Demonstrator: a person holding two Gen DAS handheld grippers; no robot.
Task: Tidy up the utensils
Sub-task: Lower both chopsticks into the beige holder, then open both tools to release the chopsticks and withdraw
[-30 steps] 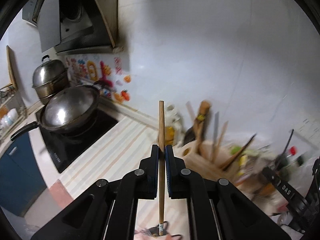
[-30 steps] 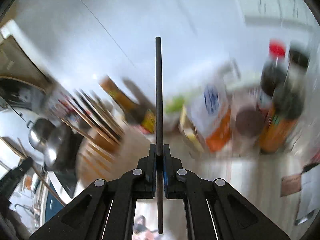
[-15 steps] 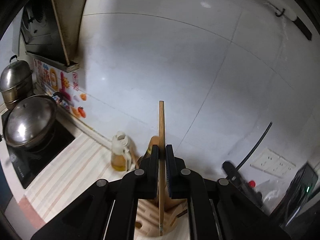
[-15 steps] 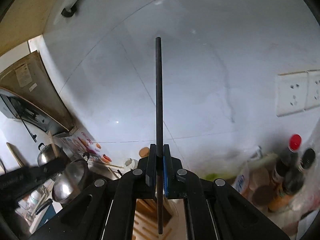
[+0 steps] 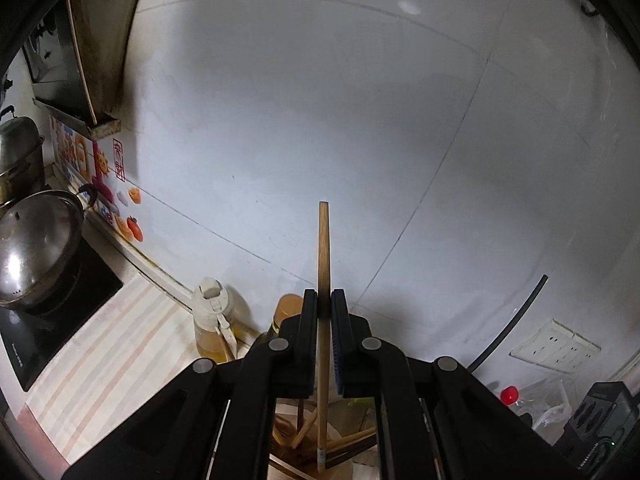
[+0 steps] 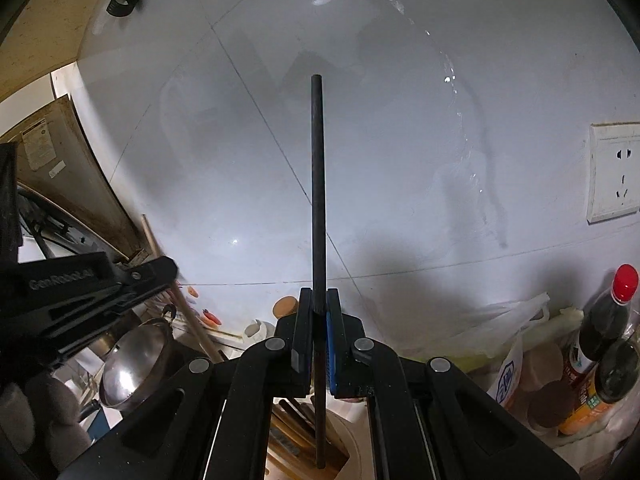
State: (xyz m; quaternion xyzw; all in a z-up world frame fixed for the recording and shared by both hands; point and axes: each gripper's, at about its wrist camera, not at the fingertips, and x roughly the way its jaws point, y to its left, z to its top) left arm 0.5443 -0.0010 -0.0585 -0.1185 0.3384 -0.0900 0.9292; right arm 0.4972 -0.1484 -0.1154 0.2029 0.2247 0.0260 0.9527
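A home kitchen: at the left of the frame a steel wok (image 5: 34,252) sits on a black cooktop (image 5: 52,316) under a range hood (image 5: 76,60); sauce bottles (image 6: 608,320) line the tiled wall (image 5: 340,120) at lower right

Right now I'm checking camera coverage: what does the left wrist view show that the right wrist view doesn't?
Only the left wrist view: the left gripper shut on a light wooden chopstick, and a black cable. Only the right wrist view: the right gripper shut on a black chopstick, and a red-capped sauce bottle. Both: the steel wok and white tiled wall.
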